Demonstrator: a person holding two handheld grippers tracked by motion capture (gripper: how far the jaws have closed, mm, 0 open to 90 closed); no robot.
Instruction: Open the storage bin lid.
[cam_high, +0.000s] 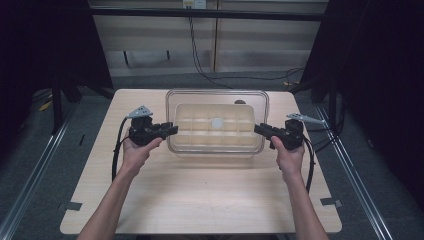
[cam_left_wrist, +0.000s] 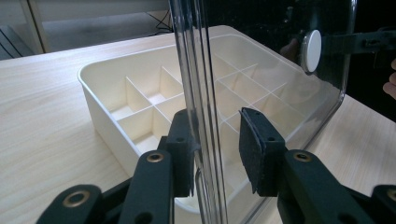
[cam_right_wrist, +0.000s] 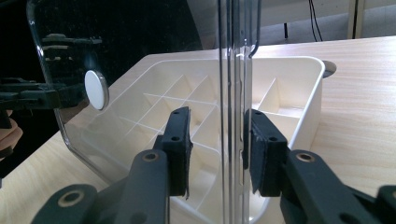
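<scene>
Clear plastic rectangular lid (cam_high: 217, 95) above cream compartmented plastic tray (cam_high: 216, 131) on light wooden surface (cam_high: 200, 190); left tongs (cam_left_wrist: 217, 149) and right tongs (cam_right_wrist: 215, 151) straddle lid edges, jaws apart, not clamped.

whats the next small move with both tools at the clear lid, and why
Probably close both tools onto the clear lid's edges. The left tool and right tool each straddle an end of the lid, but their jaws stand open with gaps beside the plastic. The lid sits over the cream divided tray, so a firm grip at both ends seems needed before lifting or shifting it.
</scene>
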